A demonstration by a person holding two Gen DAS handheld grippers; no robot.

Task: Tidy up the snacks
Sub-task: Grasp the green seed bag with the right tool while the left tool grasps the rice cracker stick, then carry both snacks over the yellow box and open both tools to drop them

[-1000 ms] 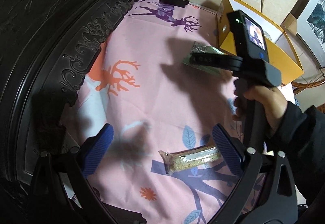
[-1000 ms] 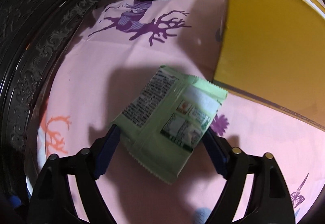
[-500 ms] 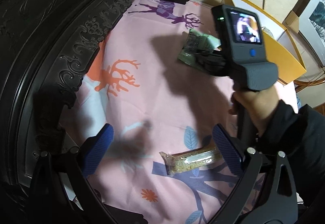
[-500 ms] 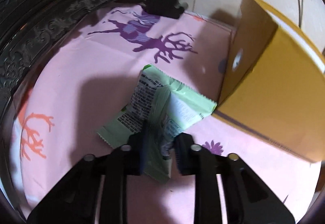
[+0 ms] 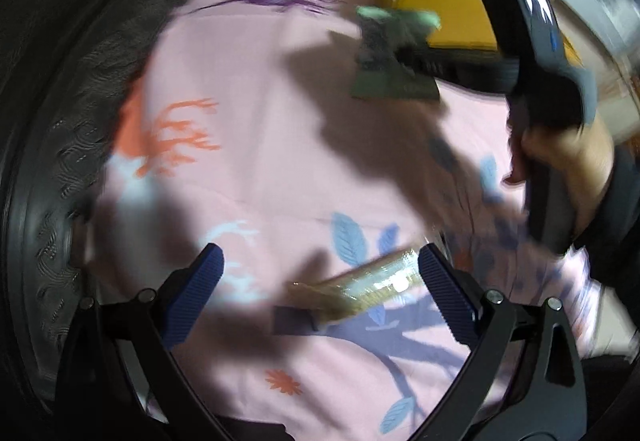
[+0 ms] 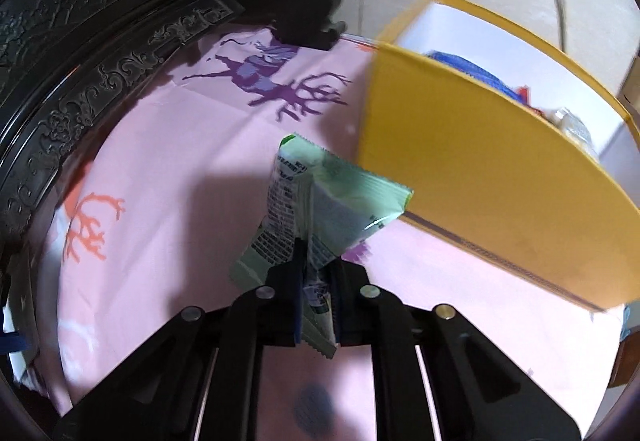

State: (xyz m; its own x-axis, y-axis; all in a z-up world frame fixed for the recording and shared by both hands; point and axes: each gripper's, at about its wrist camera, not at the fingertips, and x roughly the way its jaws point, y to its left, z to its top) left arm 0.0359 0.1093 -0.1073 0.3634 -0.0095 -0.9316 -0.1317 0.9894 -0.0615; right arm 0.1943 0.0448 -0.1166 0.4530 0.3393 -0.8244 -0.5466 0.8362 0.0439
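Note:
My right gripper (image 6: 316, 273) is shut on a light green snack packet (image 6: 320, 201) and holds it above the pink cloth, just left of the yellow box (image 6: 500, 177). In the blurred left wrist view the same packet (image 5: 390, 57) hangs from the right gripper (image 5: 404, 59) in front of the box (image 5: 436, 5). My left gripper (image 5: 320, 269) is open, low over the cloth. A clear-wrapped tan snack bar (image 5: 360, 289) lies between its fingers, nearer the right fingertip (image 5: 444, 289).
The pink cloth (image 6: 180, 169) with deer and leaf prints covers the seat. A dark carved wooden backrest (image 6: 100, 53) curves along the left. The yellow box holds several snacks (image 6: 472, 69). Tiled floor lies beyond.
The right gripper has closed on the green packet and lifted it toward the yellow box. The left gripper has moved fast, blurring its view, and stays open over the snack bar.

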